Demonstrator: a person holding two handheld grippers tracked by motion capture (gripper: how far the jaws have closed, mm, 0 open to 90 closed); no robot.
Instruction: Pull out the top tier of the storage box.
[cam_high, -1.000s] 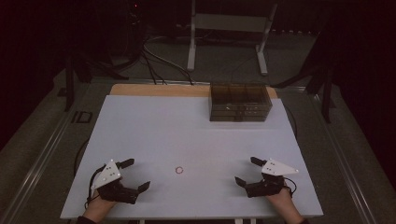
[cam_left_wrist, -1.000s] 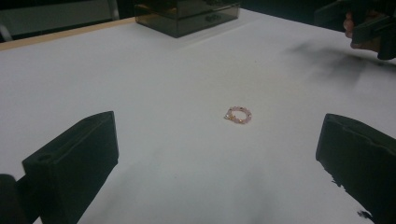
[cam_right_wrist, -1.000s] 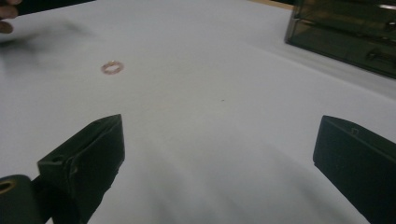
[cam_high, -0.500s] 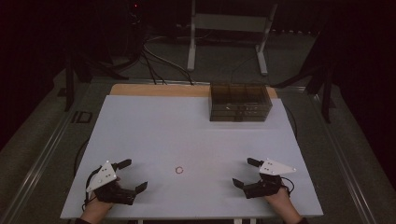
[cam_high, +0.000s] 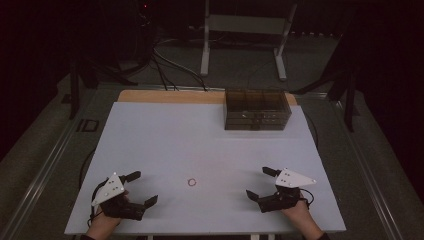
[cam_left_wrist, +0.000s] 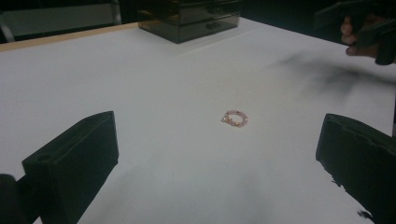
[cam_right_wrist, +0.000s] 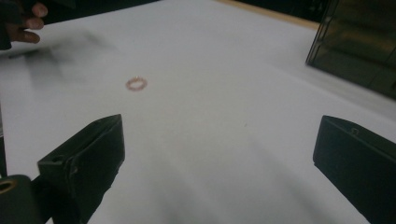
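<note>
A small pink beaded ring (cam_high: 192, 182) lies flat on the white table (cam_high: 200, 135), near the front edge, midway between both hands. My left gripper (cam_high: 142, 188) rests at the front left, open, with nothing between its jaws. At the front right my right gripper (cam_high: 260, 184) is open and empty too. In the left gripper view the ring (cam_left_wrist: 235, 118) lies ahead between the spread jaws, well beyond them. The right gripper view has the ring (cam_right_wrist: 136, 84) far off to the upper left.
A dark translucent drawer box (cam_high: 256, 110) stands at the table's back right, also seen as the box (cam_left_wrist: 189, 18) and box (cam_right_wrist: 359, 44). A wooden strip (cam_high: 165, 96) runs along the far edge. Cables and a stand lie on the floor behind.
Both grippers have drawn back slightly toward the front edge of the table. The ring has not moved.
</note>
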